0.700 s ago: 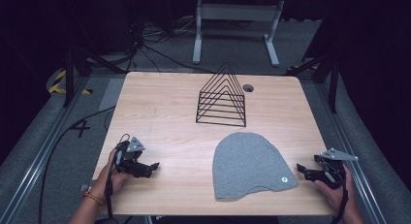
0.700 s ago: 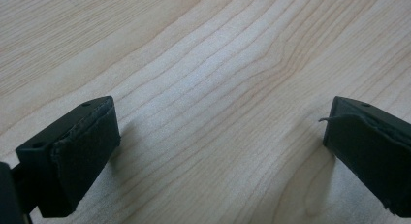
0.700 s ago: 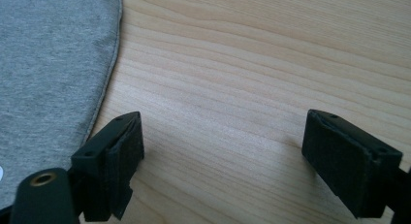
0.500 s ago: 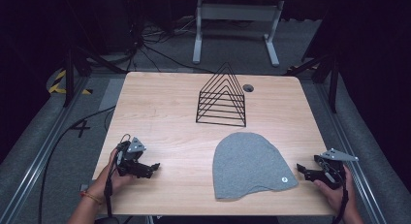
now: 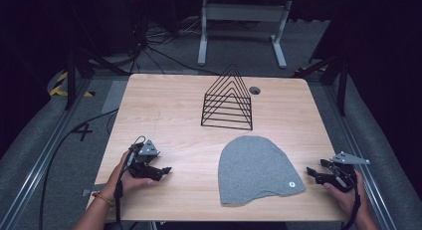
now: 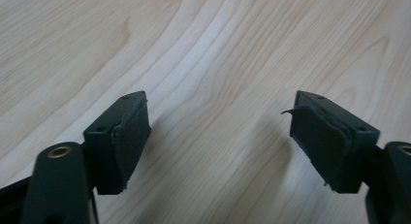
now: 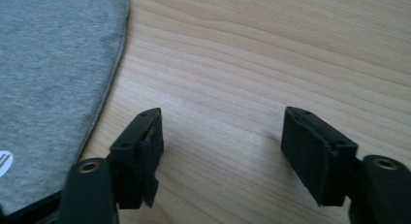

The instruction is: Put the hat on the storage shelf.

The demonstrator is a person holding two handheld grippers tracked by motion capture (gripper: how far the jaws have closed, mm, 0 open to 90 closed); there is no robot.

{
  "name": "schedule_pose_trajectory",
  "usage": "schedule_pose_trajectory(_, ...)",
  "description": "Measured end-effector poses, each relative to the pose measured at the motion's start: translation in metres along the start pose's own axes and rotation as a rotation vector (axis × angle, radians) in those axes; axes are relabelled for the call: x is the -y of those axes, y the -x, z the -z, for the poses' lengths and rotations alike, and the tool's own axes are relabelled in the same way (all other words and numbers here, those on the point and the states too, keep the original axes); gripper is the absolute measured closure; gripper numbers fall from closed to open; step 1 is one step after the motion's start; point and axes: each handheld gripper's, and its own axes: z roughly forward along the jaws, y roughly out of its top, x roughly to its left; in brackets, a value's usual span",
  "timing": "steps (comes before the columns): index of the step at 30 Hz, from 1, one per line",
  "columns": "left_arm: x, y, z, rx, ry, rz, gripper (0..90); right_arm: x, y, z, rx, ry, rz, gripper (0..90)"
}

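one grey beanie (image 5: 256,169) flat, crown pointing away (right gripper (image 5: 314,173) near).

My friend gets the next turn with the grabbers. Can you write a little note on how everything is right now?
Left gripper: open, holding nothing, low over bare wood at the near left of the light wooden table.
Right gripper: open, holding nothing, at the near right, just beside the hat's edge.
Soft grey knit beanie hat: lies flat on the near right of the table, small round white tag by its hem.
Black wire triangular rack: stands toward the far middle, with nothing on it.
Done: nothing yet; the hat is untouched.
Left: probably grip the hat; the right gripper is nearest.
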Motion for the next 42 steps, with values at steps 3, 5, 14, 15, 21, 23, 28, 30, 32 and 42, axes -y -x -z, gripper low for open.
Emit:
schedule_pose_trajectory(3,-0.013,0.009,-0.004,0.023,0.035,-0.017,22.2,-0.001,-0.005,0.003,-0.051,0.031,0.034,43.6)
schedule_pose_trajectory(5,-0.023,0.018,-0.008,0.034,0.052,-0.045,22.3,-0.004,-0.011,0.005,-0.075,0.038,0.081,50.5)
schedule_pose_trajectory(14,-0.069,0.072,-0.042,0.136,0.074,-0.167,25.0,-0.026,-0.048,-0.001,-0.197,-0.002,0.228,74.0)
schedule_pose_trajectory(15,-0.073,0.078,-0.047,0.151,0.070,-0.180,24.9,-0.027,-0.052,-0.003,-0.210,-0.010,0.233,75.3)
schedule_pose_trajectory(21,-0.089,0.112,-0.075,0.188,0.052,-0.247,25.3,-0.033,-0.067,-0.012,-0.249,-0.030,0.267,78.0)
schedule_pose_trajectory(23,-0.092,0.120,-0.084,0.189,0.018,-0.281,25.3,-0.034,-0.072,-0.015,-0.257,-0.037,0.287,78.1)
schedule_pose_trajectory(28,-0.092,0.127,-0.095,0.178,0.002,-0.307,24.9,-0.032,-0.085,-0.019,-0.277,-0.061,0.309,78.0)
schedule_pose_trajectory(30,-0.091,0.121,-0.094,0.190,-0.005,-0.306,24.5,-0.033,-0.089,-0.020,-0.271,-0.062,0.325,78.0)
schedule_pose_trajectory(32,-0.089,0.113,-0.091,0.192,-0.008,-0.295,24.3,-0.033,-0.093,-0.020,-0.285,-0.063,0.312,78.5)
schedule_pose_trajectory(42,-0.066,0.083,-0.069,0.181,-0.030,-0.242,23.8,-0.040,-0.125,-0.026,-0.348,-0.080,0.346,67.7)
